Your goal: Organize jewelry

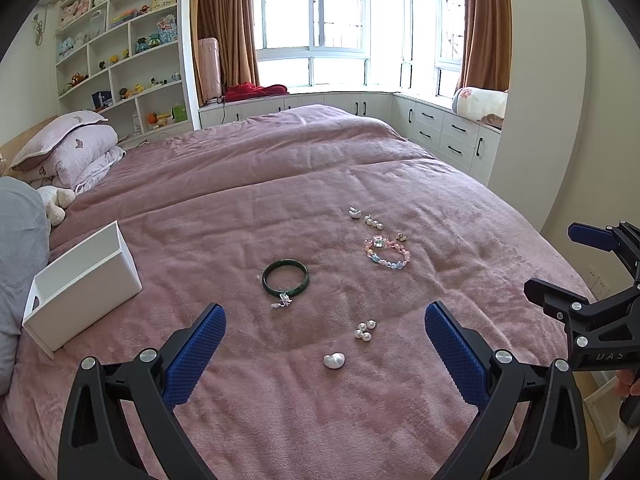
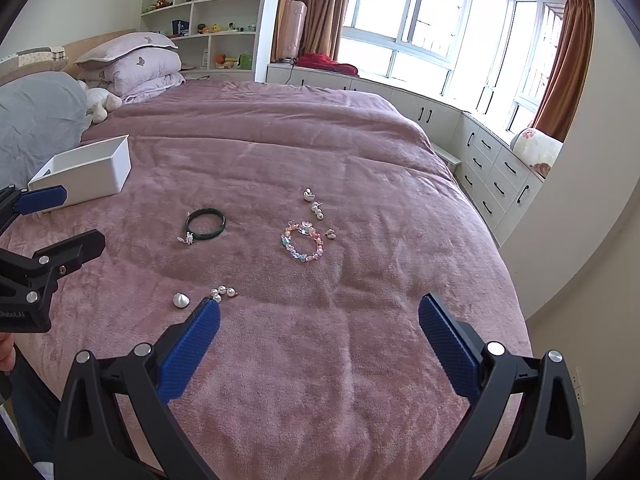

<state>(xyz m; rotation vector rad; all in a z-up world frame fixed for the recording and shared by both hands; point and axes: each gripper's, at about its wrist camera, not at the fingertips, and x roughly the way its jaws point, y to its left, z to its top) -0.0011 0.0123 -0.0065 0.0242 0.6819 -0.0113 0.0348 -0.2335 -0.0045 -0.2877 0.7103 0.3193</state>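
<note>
Jewelry lies spread on a pink blanket (image 1: 280, 184). A dark green bangle (image 1: 285, 278) (image 2: 205, 222) has a small silver charm (image 1: 282, 301) at its near rim. A pastel bead bracelet (image 1: 387, 254) (image 2: 303, 241) lies to the right. Beyond it sit a shell earring (image 1: 354, 212) and a pearl cluster (image 1: 373, 222). Closer in, another pearl cluster (image 1: 365, 330) (image 2: 222, 293) and a white shell earring (image 1: 334, 360) (image 2: 181, 300) lie between my left gripper's fingers. My left gripper (image 1: 325, 322) is open and empty. My right gripper (image 2: 319, 312) is open and empty too, right of the pearls.
An empty white box (image 1: 82, 285) (image 2: 86, 172) stands on the blanket at the left. Pillows (image 1: 76, 148) and a grey cushion (image 2: 40, 120) lie by the headboard. Shelves (image 1: 120, 48), windows and drawers (image 2: 496, 176) ring the bed. The bed's right edge drops to the floor.
</note>
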